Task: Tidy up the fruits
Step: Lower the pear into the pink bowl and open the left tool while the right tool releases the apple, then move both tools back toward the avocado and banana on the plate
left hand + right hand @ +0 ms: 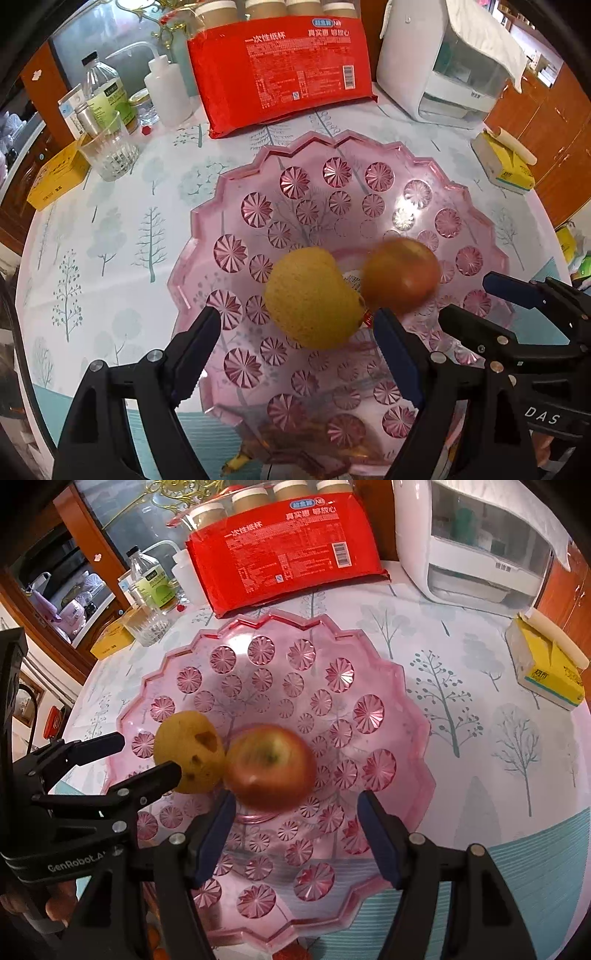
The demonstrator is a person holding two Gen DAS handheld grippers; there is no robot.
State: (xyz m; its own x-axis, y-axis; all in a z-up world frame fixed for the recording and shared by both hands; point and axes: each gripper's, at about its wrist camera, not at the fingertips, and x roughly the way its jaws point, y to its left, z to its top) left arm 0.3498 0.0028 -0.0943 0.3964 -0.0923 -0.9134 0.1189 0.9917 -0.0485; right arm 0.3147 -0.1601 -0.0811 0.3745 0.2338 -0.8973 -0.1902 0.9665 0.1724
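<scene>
With both my left gripper (pixel 295 325) and right gripper (pixel 295 808) wide open and empty, the blurred apple (pixel 269 766) may roll, nudging the pear (pixel 310 297) across the slick pink bowl (pixel 369 672).

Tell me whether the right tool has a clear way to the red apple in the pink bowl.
Probably yes: the right tool is open, with the blurred red apple just ahead and nothing between.

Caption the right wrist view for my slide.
Open right gripper above red apple and yellow pear in pink plastic bowl.
</scene>
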